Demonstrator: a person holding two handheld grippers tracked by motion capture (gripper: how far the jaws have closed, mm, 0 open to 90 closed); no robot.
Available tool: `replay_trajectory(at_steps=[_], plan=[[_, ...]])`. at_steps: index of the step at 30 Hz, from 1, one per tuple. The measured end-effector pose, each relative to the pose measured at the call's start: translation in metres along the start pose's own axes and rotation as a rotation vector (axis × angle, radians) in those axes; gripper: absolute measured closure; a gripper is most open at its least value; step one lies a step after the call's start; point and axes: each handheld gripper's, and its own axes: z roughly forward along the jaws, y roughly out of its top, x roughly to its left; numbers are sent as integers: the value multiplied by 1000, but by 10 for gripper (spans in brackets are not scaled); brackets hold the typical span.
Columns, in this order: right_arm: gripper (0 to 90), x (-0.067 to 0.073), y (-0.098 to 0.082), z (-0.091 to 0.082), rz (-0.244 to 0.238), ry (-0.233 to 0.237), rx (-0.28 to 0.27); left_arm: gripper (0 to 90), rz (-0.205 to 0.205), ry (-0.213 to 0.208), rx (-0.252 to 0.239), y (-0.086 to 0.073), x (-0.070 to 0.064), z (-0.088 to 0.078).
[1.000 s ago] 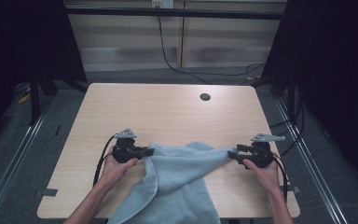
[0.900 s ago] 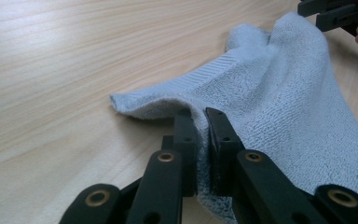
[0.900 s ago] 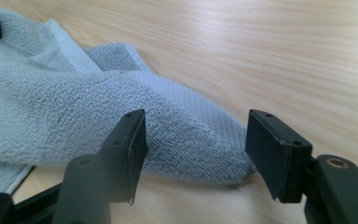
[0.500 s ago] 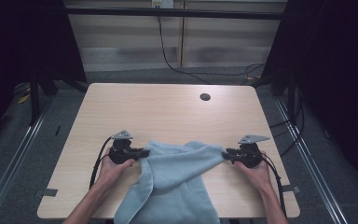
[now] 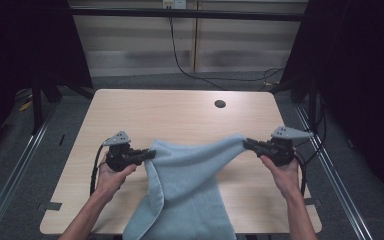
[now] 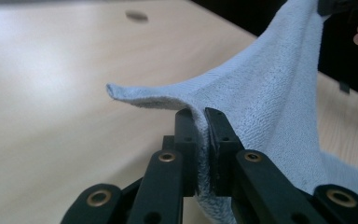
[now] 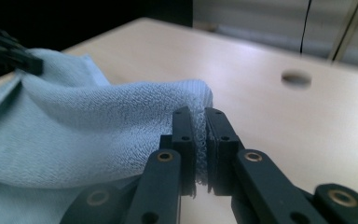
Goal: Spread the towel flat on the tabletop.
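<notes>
towel (image 5: 190,185): soft blue terry, draped over bench (image 5: 180,112) near edge | left gripper (image 5: 150,154): clamped on corner | right gripper (image 5: 247,143): jaws just closed, pinching other corner, raised

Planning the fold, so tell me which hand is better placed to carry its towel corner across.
Probably right: the right gripper pinches its corner of the towel lifted and taut. The left gripper is clamped too, but its edge sags in a fold beside it. Close call.

Left gripper (image 5: 150,154) and right gripper (image 5: 247,143), its jaws just closed, each pinch a corner of the light-blue towel (image 5: 190,190), stretched above the table (image 5: 145,112).
</notes>
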Motion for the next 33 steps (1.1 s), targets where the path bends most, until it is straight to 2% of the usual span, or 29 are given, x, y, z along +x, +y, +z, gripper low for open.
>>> replay_trajectory(at_steps=[3,6,8,10,15,16,18,21,22,24,26,27,28,30,32,33], plan=[[837,6,34,-6,-53,-3,-52,846,19,22,-28,18,4,-9],[836,9,65,-11,-85,-8,-97,846,2,30,-93,34,11,-18],[836,10,82,-13,-100,-16,-125,846,14,47,-118,45,14,-25],[835,11,94,-14,-113,-19,-142,846,20,56,-146,55,16,-29],[835,12,117,-14,-132,-47,-167,849,47,80,-149,73,22,-33],[836,11,118,-14,-134,-47,-170,849,56,94,-138,76,25,-32],[840,8,121,-12,-134,-56,-163,849,51,97,-149,80,29,-31],[860,0,121,-5,-112,-65,-158,847,36,96,-149,85,37,-26],[860,-3,121,-2,-105,-77,-148,847,41,108,-144,87,39,-23],[861,-11,121,7,-88,-79,-134,844,19,113,-142,89,46,-16],[861,-21,120,19,-58,-93,-114,815,7,135,-114,90,53,-7],[854,-26,118,25,-45,-100,-102,793,-5,168,-108,88,57,-2],[818,-30,116,32,-39,-115,-77,781,-29,173,-102,87,63,1],[741,-39,110,43,-7,-152,-45,673,-67,227,-85,82,72,4],[682,-45,103,47,29,-151,-51,677,-91,207,-77,75,78,3],[661,-45,101,48,28,-157,-41,676,-75,206,-57,71,78,2]])
